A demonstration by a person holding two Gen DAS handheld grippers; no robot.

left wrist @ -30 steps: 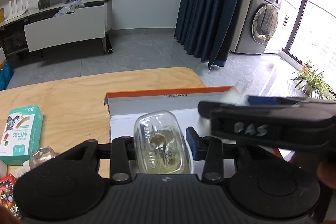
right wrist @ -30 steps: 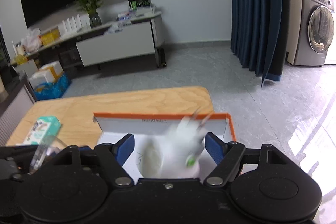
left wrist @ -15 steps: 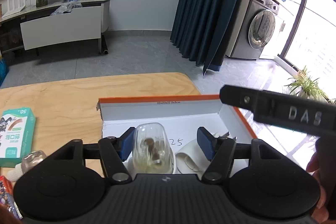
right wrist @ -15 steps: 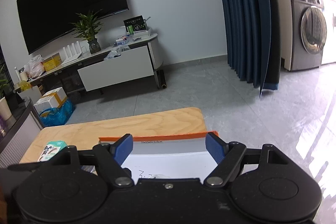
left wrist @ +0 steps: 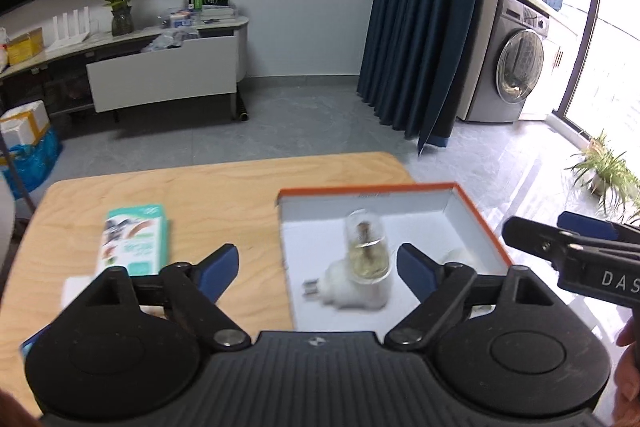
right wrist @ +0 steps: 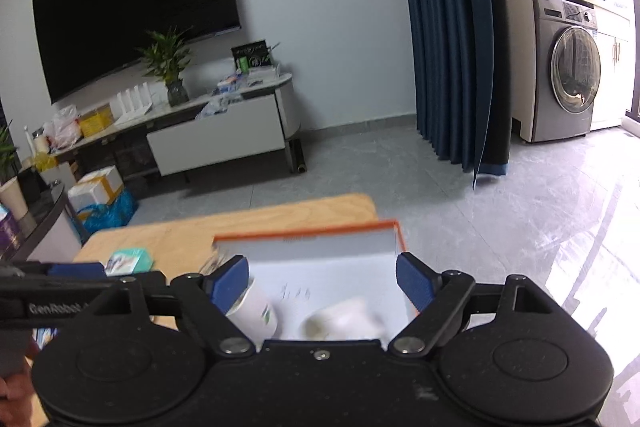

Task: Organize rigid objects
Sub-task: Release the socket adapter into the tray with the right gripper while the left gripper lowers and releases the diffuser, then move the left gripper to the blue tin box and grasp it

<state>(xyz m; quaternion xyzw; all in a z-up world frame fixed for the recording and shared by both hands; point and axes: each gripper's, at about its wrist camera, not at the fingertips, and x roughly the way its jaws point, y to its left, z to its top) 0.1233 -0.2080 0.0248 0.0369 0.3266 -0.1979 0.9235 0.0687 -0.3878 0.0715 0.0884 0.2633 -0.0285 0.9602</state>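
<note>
A white box with an orange rim (left wrist: 360, 191) sits on the wooden table (left wrist: 200, 195). Inside it stands a plug-in lamp with a clear glass dome (left wrist: 365, 247). My left gripper (left wrist: 318, 267) hovers above and behind the lamp. Its jaws are opening and the pads touch nothing. In the right wrist view the same box (right wrist: 304, 237) holds a white cylinder (right wrist: 256, 311) and a blurred white piece (right wrist: 344, 319). My right gripper (right wrist: 323, 281) is above them, jaws opening, with nothing gripped. Each gripper shows at the edge of the other's view.
A green and white carton (left wrist: 134, 243) lies flat on the table left of the box. A white slip and small items sit at the near left table edge. The table's far edge drops to grey floor. Beyond it stand a TV bench, blue curtain and washing machine.
My left gripper let go of the glass-domed lamp, which now stands in the box, and pulled back and up. My right gripper also drew back from the box and opened wider.
</note>
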